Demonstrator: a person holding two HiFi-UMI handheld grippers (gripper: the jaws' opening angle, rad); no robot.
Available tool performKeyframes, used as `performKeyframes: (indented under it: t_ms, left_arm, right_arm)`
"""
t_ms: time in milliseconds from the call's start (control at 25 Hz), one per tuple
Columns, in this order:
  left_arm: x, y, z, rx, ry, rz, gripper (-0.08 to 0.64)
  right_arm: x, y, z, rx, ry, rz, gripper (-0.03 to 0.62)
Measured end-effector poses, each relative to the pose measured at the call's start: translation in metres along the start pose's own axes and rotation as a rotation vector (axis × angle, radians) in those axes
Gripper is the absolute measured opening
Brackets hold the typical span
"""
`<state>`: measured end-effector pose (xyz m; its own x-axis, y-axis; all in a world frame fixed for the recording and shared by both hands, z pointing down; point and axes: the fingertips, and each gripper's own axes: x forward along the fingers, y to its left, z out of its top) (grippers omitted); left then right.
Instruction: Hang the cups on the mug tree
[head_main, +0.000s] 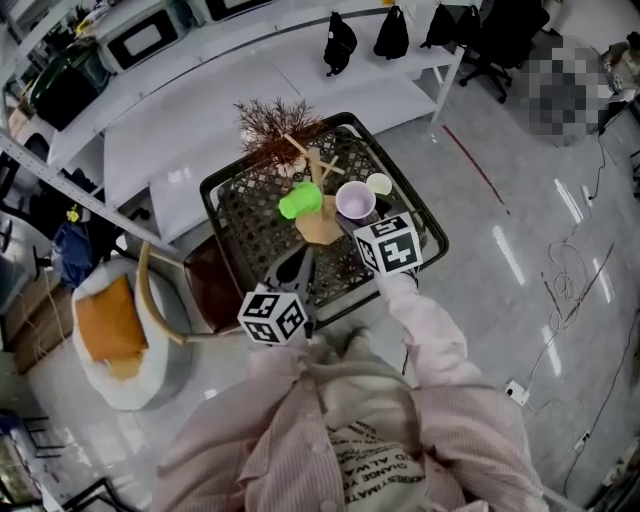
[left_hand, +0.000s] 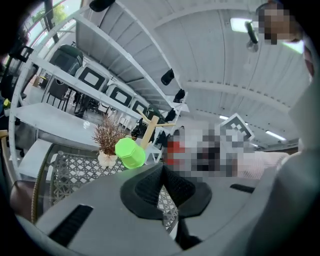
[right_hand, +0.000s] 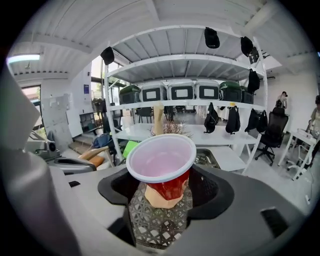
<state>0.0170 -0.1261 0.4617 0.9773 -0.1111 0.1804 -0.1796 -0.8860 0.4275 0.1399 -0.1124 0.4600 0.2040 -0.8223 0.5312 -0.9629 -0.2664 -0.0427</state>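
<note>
- Left gripper (left_hand: 162, 172), bottom of frame: ribbed black fingers were pressed together, holding nothing.
- Right gripper (right_hand: 167, 189) pinched the cup (right_hand: 161, 159) at frame centre. It was glossy red outside, pale pink inside, tapered, with a thin white rim. Risk: the smooth taper could slip or rotate. No handle was visible, so it might miss the peg.
- Wooden mug tree (head_main: 318, 175) stood on the black lattice counter (head_main: 250, 225), head view centre. It looked light, so a knock could tip it or shake off the faceted green cup (head_main: 299, 200).
- Cream cup (head_main: 379, 183) sat just right of the tree.
</note>
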Motion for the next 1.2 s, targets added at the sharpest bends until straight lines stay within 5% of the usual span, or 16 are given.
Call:
performKeyframes:
  t_ms: [560,1200]
  left_arm:
    - [-0.01,0.005,0.02,0.053,0.022,-0.15,-0.002]
    - [-0.014,0.025,0.029,0.05,0.021,-0.198,-0.002]
  right_arm:
    - [0.003,0.001,0.022,-0.08,0.068,-0.162,0.299]
    - [0.014,-0.011,0.048,-0.307,0.191,-0.352,0.299]
